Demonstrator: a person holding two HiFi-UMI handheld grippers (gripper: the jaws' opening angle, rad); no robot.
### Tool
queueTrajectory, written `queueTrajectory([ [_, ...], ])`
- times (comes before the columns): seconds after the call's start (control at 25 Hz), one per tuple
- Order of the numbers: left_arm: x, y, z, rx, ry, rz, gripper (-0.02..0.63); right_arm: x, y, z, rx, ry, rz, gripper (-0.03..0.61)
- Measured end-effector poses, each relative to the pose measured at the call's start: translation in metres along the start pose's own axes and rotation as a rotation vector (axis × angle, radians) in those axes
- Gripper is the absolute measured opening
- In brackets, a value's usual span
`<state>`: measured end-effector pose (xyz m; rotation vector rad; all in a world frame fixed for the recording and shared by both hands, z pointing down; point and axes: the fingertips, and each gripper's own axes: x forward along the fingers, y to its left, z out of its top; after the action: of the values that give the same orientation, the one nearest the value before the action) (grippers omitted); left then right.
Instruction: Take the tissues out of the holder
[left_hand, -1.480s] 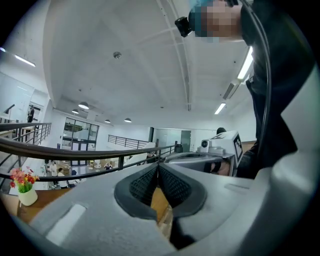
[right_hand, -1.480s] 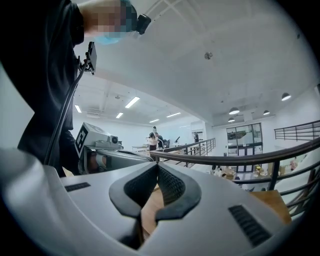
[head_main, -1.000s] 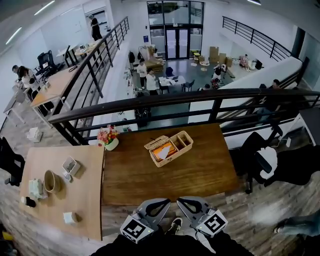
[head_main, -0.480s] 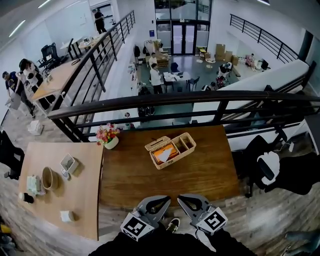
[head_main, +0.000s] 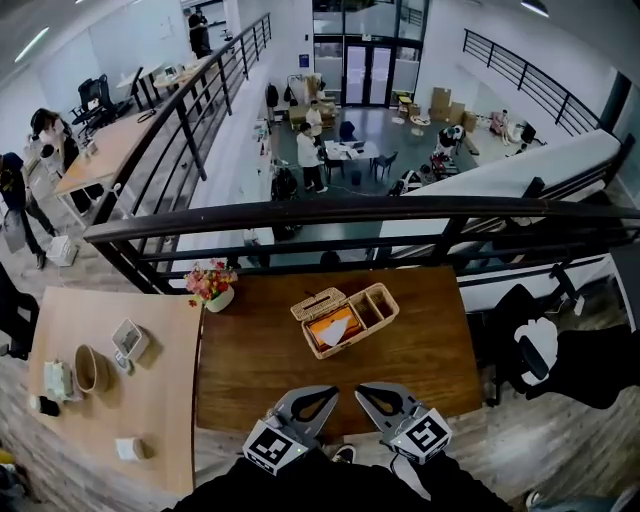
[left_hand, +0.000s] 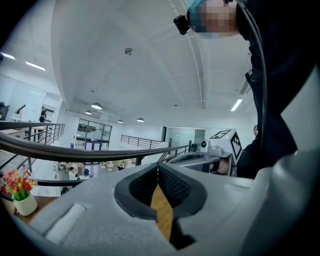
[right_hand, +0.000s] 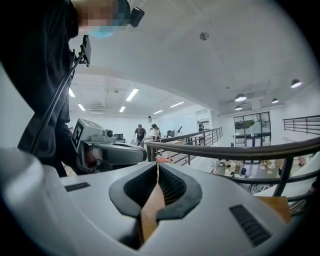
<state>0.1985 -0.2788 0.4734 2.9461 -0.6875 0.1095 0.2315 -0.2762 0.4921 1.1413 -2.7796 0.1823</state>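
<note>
The tissues (head_main: 337, 328) are sitting inside the woven holder (head_main: 380, 300), in its bigger part, with a white bit lying over something orange. The holder is standing on the brown worktop (head_main: 260, 350), toward the far side by the black railing (head_main: 300, 212). Nothing is pulled out yet, so the whole job is waiting. The left claw (head_main: 322, 396) and the right claw (head_main: 367, 394) are hanging over the near edge, well apart from the holder. Both are pressed together and pinching nothing. I think they are needing to reach forward and open first.
</note>
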Motion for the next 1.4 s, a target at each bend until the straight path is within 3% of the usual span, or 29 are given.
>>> queueTrajectory([
  [0.28,0.015,0.062,-0.01,-0.006,-0.009,0.022,0.009,0.053,-0.04,-0.021,-0.017,0.071,0.012,0.008],
  [0.64,0.045,0.113,-0.029,-0.018,-0.019,0.046,0.009,0.112,-0.115,-0.074,-0.138,0.326,0.04,0.029],
  [1.12,0.062,0.147,-0.065,-0.024,0.005,0.068,0.009,0.168,-0.171,-0.179,-0.425,0.786,0.265,0.198],
  [1.4,0.066,0.157,-0.073,-0.039,0.009,0.078,0.01,0.179,-0.196,-0.223,-0.61,1.0,0.378,0.255],
])
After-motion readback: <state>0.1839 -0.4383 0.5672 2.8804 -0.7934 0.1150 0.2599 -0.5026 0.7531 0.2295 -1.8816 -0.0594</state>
